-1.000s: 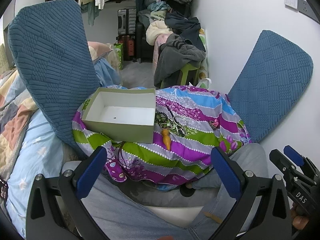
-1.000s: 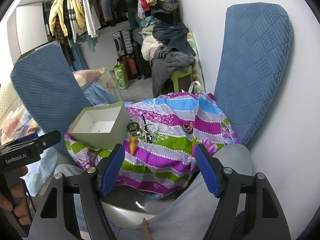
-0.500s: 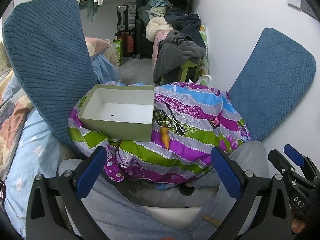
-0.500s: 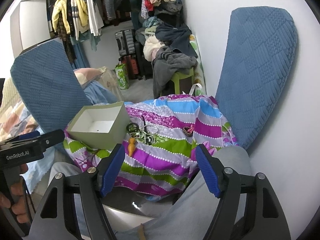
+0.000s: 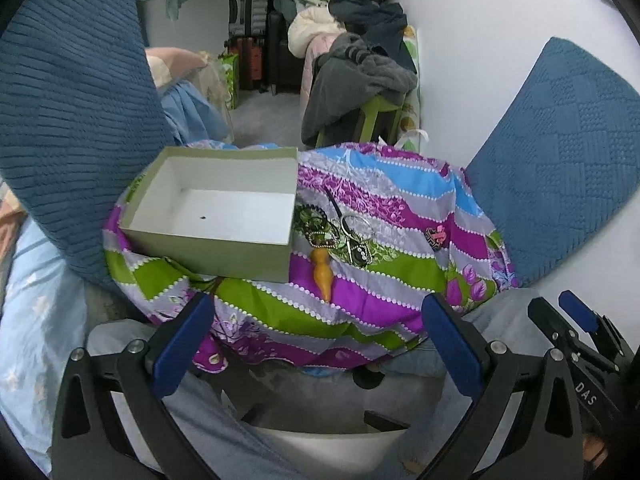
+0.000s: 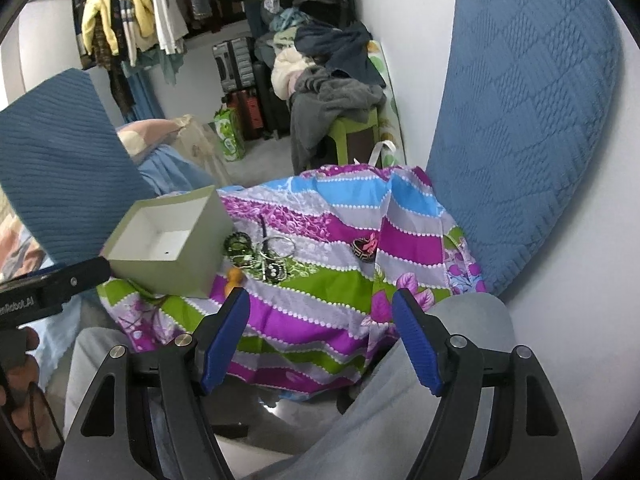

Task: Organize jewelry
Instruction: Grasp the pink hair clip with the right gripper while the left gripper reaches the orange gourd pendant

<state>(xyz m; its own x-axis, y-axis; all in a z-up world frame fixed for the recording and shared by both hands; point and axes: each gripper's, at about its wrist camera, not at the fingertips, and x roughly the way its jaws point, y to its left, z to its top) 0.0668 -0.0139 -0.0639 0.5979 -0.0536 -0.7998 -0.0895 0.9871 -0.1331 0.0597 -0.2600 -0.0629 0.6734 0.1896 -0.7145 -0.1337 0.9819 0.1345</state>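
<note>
An open grey-green box (image 5: pixel 216 216) with a white, empty inside sits on a striped cloth (image 5: pixel 380 280); it also shows in the right wrist view (image 6: pixel 168 244). Right of it lies a pile of jewelry (image 5: pixel 344 236): bangles, dark beaded pieces and an orange pendant (image 5: pixel 322 272). The pile shows in the right wrist view (image 6: pixel 260 254) too. A small dark-and-pink piece (image 5: pixel 435 236) lies apart to the right. My left gripper (image 5: pixel 316 344) is open and empty, low before the cloth. My right gripper (image 6: pixel 320 340) is open and empty, likewise short of the cloth.
Blue quilted cushions stand at the left (image 5: pixel 72 112) and against the wall at the right (image 5: pixel 560 168). The person's grey-trousered knees (image 6: pixel 440 360) are under the cloth. A green stool piled with clothes (image 5: pixel 360 80) and suitcases (image 5: pixel 248 40) stand behind.
Both grippers have moved slightly forward toward the cloth, so the box and jewelry look larger. Both stay open and empty.
</note>
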